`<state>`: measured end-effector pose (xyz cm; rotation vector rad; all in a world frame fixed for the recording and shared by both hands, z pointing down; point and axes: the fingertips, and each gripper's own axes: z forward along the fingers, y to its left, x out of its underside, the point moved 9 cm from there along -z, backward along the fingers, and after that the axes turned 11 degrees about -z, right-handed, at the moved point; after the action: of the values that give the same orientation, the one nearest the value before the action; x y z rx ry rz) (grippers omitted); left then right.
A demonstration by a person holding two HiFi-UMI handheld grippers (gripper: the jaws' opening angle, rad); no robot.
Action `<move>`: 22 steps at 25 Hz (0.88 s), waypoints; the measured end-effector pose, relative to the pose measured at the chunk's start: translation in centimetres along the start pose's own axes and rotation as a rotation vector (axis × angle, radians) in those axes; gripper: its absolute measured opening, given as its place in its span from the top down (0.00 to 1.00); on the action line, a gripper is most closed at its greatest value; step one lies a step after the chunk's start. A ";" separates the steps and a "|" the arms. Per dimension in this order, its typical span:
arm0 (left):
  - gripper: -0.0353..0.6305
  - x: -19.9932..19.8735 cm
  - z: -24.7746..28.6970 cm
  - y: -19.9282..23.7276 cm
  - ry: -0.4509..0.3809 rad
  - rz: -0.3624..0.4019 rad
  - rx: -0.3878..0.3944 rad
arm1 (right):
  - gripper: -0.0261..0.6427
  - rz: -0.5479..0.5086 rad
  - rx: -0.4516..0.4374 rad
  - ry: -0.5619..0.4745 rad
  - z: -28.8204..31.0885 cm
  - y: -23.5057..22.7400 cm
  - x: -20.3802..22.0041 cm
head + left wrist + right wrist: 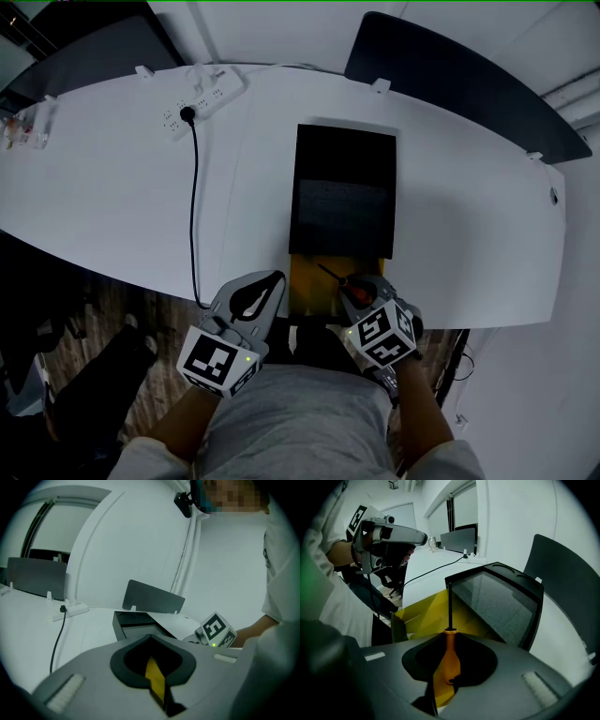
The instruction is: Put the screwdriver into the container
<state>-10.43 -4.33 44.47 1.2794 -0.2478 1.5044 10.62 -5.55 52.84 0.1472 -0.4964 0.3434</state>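
My right gripper is shut on the screwdriver's orange handle. Its thin dark shaft points away from me over the open yellow tray of the black container. In the right gripper view the screwdriver sits upright between the jaws, with its tip over the yellow tray beside the black container. My left gripper hovers just left of the tray at the table's near edge, shut with nothing in it. Through the left gripper a strip of yellow shows.
A white power strip lies at the far left of the table, and its black cable runs toward me over the near edge. Dark chair backs stand behind the table. Small items lie at the far left.
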 end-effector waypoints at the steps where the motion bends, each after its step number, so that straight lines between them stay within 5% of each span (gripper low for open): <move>1: 0.95 0.0 0.0 0.1 -0.001 -0.002 -0.003 | 0.83 -0.002 -0.003 0.004 0.1 0.0 0.0; 22: 0.95 0.2 -0.2 1.6 0.001 -0.030 -0.026 | 0.83 -0.089 -0.060 0.192 3.3 -0.1 -0.8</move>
<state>-11.81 -4.71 45.34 1.2563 -0.2458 1.4717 8.58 -6.58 55.28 0.0765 -0.3091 0.2525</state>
